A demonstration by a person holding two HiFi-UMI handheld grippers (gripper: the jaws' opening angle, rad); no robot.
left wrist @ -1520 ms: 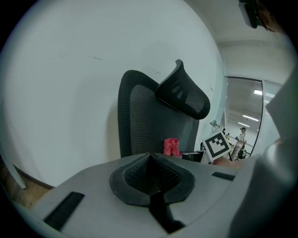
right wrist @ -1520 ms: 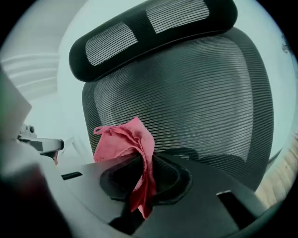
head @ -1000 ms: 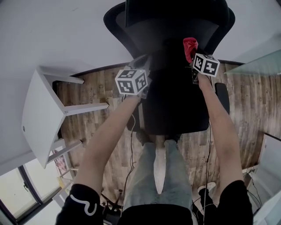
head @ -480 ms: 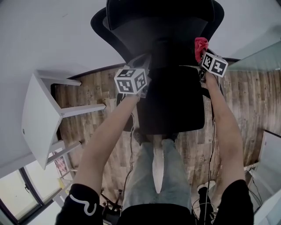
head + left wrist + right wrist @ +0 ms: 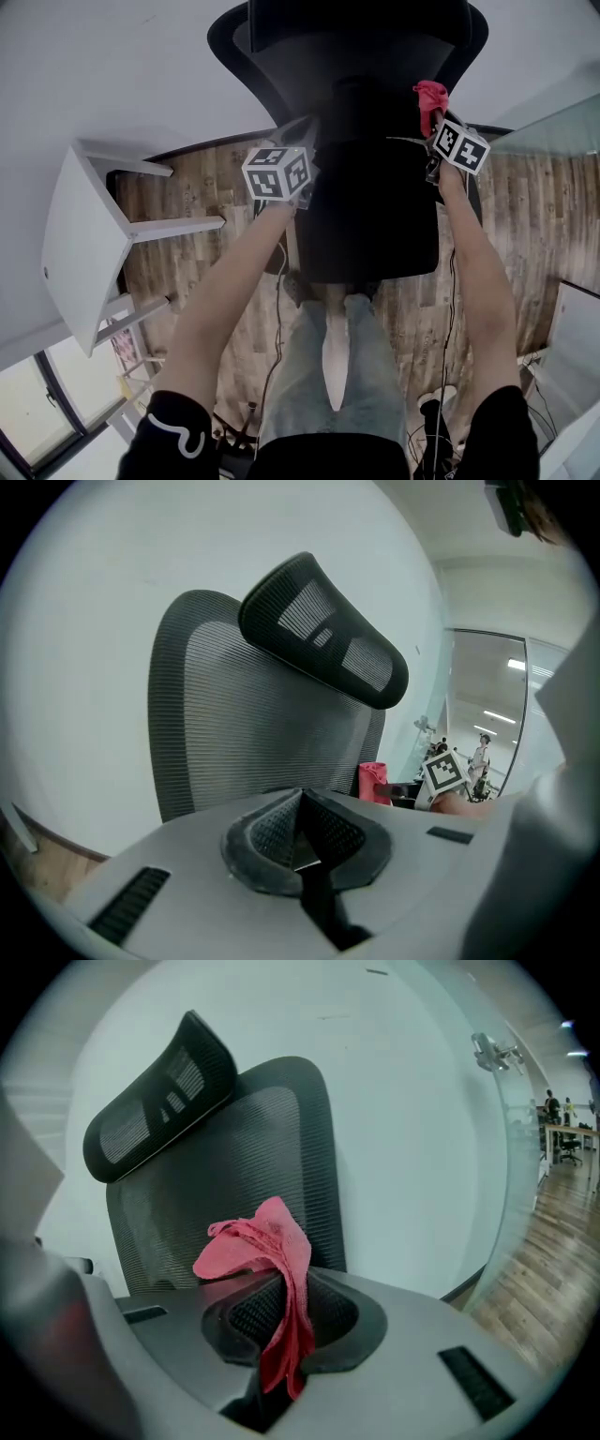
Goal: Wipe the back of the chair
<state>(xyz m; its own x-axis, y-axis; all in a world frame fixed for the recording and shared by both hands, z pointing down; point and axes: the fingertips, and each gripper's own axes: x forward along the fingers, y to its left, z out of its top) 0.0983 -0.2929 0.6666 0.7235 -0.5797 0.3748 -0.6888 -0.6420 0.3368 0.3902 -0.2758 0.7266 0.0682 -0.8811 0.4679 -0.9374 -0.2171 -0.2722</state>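
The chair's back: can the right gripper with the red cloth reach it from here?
Probably yes. The right gripper, shut on the red cloth, faces the mesh chair back with nothing visible between them.

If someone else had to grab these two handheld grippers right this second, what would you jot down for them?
Left gripper: shut, holding nothing, pointed at the chair back.
Right gripper: shut on the red cloth, held up close to the chair back.
Done: cloth is in hand and at the chair. I cannot tell whether it touches the mesh.
Left: wipe the cloth across the back.
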